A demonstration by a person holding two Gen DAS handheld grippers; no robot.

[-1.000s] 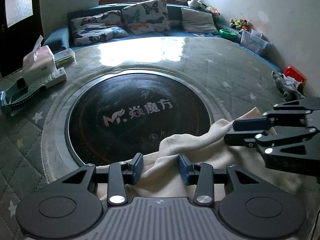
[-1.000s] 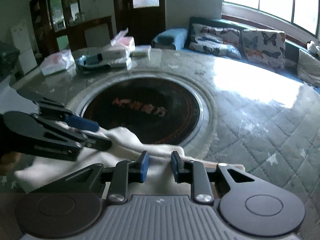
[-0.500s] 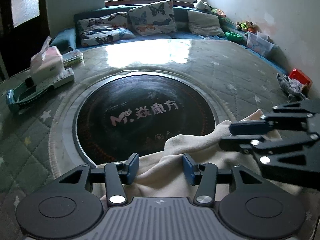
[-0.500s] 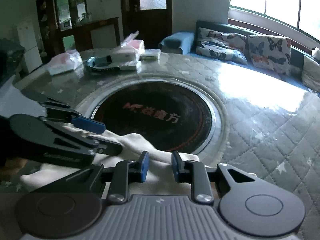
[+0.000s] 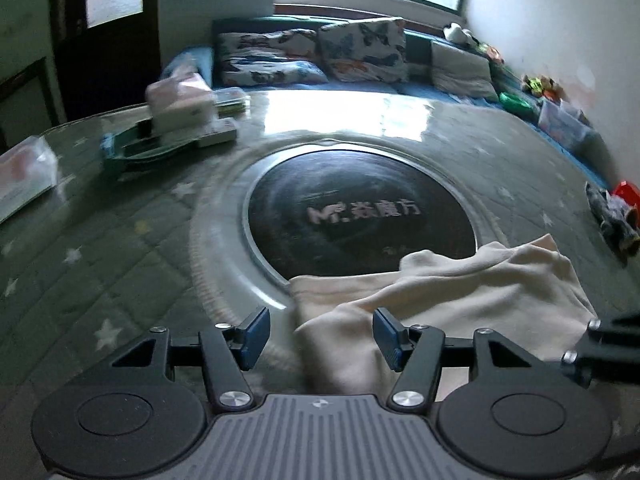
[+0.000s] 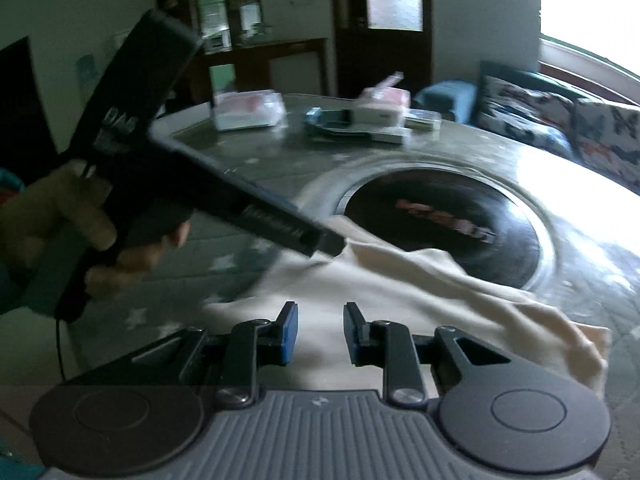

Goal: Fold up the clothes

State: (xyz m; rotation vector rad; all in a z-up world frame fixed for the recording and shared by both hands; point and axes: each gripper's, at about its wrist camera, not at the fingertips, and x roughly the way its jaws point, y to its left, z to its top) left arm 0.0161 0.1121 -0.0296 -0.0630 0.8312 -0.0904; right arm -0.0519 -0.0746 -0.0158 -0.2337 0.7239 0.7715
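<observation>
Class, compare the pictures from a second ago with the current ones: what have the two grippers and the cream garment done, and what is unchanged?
Both grippers have opened wider and pulled back: the left gripper lifted and swung left, the right gripper drew away. The cream garment, not visibly clamped earlier or now, lies slack over the dark disc's edge. The tissue box and tray stayed put.

The cloth [image 5: 460, 280] is soft cream fabric, matt, with loose wrinkles. The table [image 5: 120, 264] has a quilted green cover with pale stars, under a glossy clear sheet that reflects the window light. In its middle sits a dark disc [image 5: 360, 216], smooth and shiny, inside a bright metal ring [image 5: 224, 256]. The left hand-held gripper [image 5: 320, 334] is matt black plastic with a ribbed grey body, silver screws and blue pads [image 5: 252, 334]. The right hand-held gripper [image 6: 318, 334] looks the same. The cushions [image 5: 360, 50] are printed cloth.
</observation>
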